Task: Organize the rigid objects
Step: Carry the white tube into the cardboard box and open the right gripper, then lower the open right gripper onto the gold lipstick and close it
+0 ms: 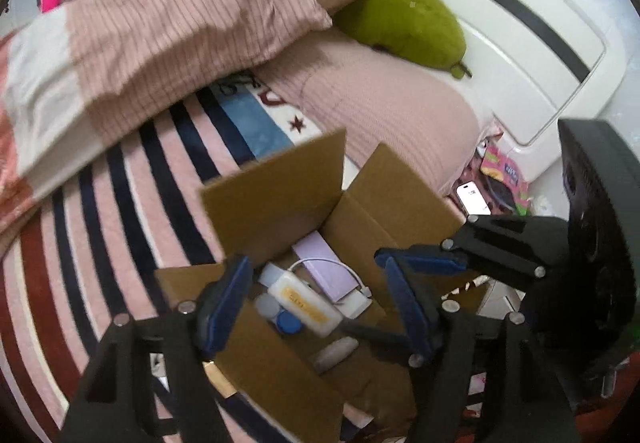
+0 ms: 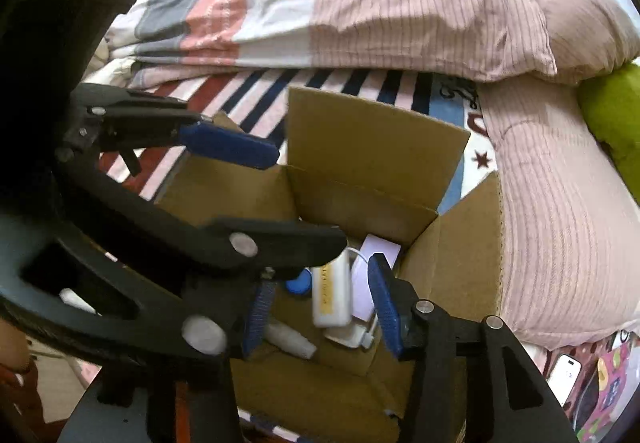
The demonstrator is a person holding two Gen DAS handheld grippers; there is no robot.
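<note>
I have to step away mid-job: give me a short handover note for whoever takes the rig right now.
Left gripper: open, empty, over the cardboard box.
Right gripper: open, empty, also above the box.
In the box: white bottle, purple power bank, blue-capped item, pale tube.
Done: these items are boxed.
Left: a phone lies beside the bed; box flaps still open.

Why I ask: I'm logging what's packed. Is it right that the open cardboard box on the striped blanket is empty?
Not empty. The cardboard box sits open on the striped blanket, but the left wrist view shows a white bottle and a lilac case inside.
</note>
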